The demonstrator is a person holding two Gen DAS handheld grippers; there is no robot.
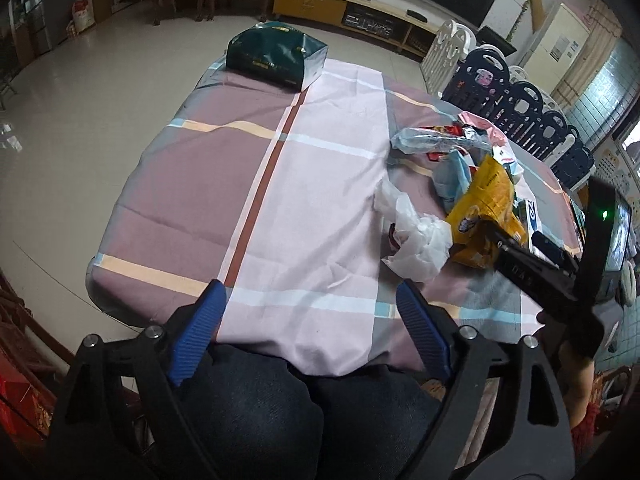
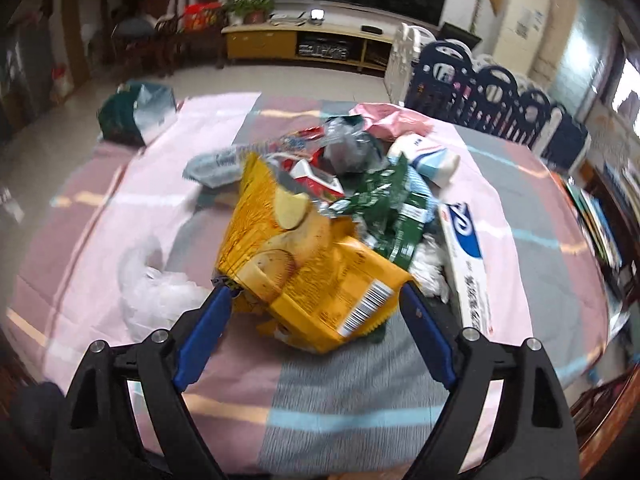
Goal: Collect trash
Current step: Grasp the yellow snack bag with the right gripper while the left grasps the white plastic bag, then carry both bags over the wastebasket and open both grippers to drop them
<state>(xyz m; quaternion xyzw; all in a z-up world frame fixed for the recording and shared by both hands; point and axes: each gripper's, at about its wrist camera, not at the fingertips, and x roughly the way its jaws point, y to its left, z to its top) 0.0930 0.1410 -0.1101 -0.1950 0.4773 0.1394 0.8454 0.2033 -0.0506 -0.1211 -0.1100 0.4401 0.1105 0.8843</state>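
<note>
The right gripper (image 2: 314, 300), wide open and empty, straddles the yellow bag (image 2: 316, 280) atop the trash pile on the table (image 2: 340, 400) (pinch the crinkled edge, not the bulging middle).

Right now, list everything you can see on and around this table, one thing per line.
tablecloth: one, pink and mauve plaid, covers the table
green bag: one, dark green, far edge of the table
yellow chip bag: one, yellow, front of the trash pile
green wrapper: one, green, behind the chip bag
white plastic bag: one, white, crumpled left of the chip bag
white box: one, white and blue, right of the pile
play fence: one row, navy and white, right of the table
TV cabinet: one, yellow, far wall
left gripper: blue fingers, open, over the near edge
right gripper: blue fingers, open, around the chip bag
</note>
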